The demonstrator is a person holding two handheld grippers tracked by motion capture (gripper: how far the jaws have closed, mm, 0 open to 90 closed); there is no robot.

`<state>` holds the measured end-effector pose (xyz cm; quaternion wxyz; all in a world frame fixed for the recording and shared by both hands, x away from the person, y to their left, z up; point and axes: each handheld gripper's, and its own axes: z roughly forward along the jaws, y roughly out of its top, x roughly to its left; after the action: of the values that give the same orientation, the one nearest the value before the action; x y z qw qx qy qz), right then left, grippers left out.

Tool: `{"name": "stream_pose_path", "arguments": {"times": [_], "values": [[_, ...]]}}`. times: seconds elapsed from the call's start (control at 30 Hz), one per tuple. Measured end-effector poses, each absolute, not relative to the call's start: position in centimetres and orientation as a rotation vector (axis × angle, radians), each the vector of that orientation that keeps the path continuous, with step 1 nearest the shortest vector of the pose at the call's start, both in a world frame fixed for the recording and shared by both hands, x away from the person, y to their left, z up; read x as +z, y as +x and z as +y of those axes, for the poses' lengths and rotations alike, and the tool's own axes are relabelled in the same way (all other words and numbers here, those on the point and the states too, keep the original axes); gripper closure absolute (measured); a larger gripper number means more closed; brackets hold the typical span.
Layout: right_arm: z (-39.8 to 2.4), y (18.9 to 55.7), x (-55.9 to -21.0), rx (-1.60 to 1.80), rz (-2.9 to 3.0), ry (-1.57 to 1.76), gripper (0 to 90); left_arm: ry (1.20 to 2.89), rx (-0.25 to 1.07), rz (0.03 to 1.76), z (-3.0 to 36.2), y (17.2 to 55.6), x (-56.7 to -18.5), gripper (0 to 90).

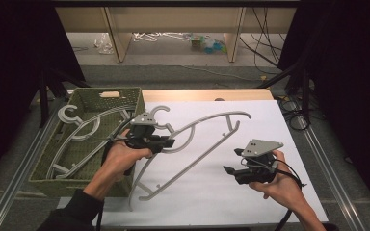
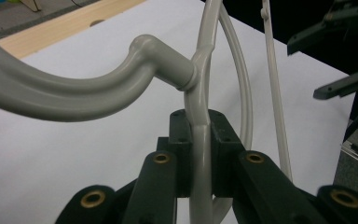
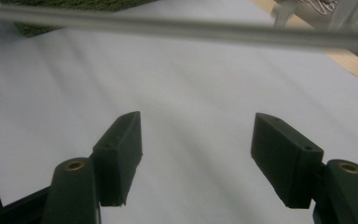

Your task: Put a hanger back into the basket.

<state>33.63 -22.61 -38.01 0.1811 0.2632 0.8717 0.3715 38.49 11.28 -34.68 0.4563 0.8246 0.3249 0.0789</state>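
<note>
Your left gripper pinches grey hanger just below hook, over white sheet beside basket. Right gripper spread, empty. Hanger light, stiff, slick plastic; grip neck, not thin bar.

White-covered table carries a green basket; hanger perhaps partly resting.
</note>
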Motion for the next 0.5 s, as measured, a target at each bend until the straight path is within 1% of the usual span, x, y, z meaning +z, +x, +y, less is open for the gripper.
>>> {"name": "stream_pose_path", "arguments": {"times": [0.3,0.5], "values": [[-23.4,33.2,-40.0,1.084,2.454,0.797,31.0,1.994,0.256,0.829,14.2,38.4,-31.5,81.5],[-23.5,33.0,-40.6,1.082,2.468,0.826,30.7,1.975,0.346,0.857,16.8,38.8,-29.1,81.5]]}}
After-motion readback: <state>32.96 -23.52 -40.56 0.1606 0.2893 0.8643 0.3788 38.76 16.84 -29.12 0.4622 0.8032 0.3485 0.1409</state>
